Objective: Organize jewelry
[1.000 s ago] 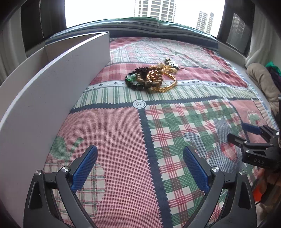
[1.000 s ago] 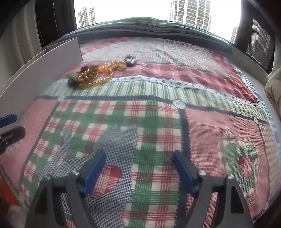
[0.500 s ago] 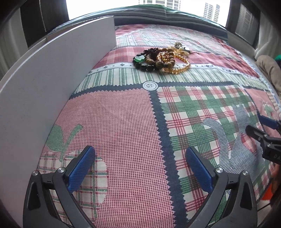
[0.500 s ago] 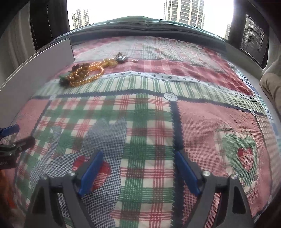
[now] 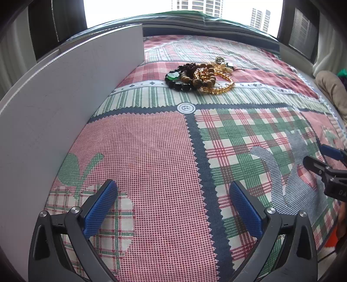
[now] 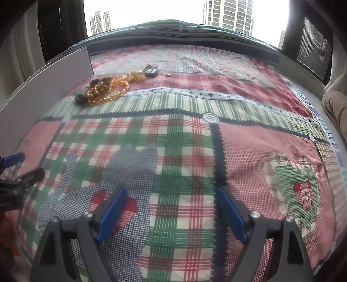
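A pile of jewelry (image 5: 200,76) lies on the patchwork cloth far ahead: amber bead bracelets, brown beads, dark green beads and a small metal piece at the back. It also shows in the right wrist view (image 6: 108,90) at upper left. A white box (image 5: 65,104) stands along the left of the cloth. My left gripper (image 5: 173,201) is open and empty, low over the near cloth beside the box wall. My right gripper (image 6: 171,210) is open and empty, near the front edge, and shows in the left wrist view (image 5: 321,158) at the right edge.
The plaid patchwork cloth (image 5: 238,138) covers the whole surface. A window with dark curtains runs along the back (image 6: 173,17). A beige cushion (image 5: 331,89) lies past the cloth's right edge. The box wall also shows in the right wrist view (image 6: 49,86).
My left gripper has moved forward toward the jewelry and closer to the box wall. My right gripper has edged forward a little. Both stay open.
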The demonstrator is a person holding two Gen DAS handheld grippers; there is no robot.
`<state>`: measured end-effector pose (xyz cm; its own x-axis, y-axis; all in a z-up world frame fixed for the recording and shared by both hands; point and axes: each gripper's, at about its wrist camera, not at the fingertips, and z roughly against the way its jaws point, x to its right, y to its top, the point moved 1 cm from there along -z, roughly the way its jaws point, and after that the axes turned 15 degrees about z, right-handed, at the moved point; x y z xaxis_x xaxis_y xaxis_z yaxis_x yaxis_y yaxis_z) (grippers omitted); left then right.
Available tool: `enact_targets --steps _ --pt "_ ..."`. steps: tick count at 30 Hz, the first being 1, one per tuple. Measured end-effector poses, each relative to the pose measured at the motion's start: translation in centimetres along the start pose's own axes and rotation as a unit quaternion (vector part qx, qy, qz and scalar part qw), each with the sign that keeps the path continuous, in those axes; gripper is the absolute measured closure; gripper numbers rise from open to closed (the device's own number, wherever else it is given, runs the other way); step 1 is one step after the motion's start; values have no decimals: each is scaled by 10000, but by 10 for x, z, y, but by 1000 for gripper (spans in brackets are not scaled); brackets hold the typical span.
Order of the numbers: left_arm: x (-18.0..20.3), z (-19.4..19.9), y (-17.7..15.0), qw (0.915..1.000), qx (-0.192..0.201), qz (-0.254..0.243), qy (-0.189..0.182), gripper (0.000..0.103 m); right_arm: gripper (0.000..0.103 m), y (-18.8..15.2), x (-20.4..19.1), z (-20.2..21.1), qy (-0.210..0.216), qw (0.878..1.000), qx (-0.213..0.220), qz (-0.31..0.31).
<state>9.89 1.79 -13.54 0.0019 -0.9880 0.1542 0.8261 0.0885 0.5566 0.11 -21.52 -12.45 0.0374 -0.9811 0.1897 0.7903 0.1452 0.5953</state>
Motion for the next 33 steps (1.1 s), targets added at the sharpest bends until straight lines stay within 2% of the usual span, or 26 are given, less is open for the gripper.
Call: enact_targets --steps 19,21,25,28,33 --pt "-1 0 1 10000 -43 6 28 0 16 0 1 0 1 10000 17 -3" --pt "-1 -1 2 9999 -148 -1 59 0 16 0 1 0 13 10000 -10 0" --pt "1 2 3 9980 -617 -151 33 1 16 0 1 0 35 10000 -27 19" --pt "0 20 12 9977 -616 9 -295 1 16 0 1 0 37 10000 -27 20" --pt "18 59 63 9974 -155 -157 -684 1 16 -1 1 1 50 10000 -13 36"
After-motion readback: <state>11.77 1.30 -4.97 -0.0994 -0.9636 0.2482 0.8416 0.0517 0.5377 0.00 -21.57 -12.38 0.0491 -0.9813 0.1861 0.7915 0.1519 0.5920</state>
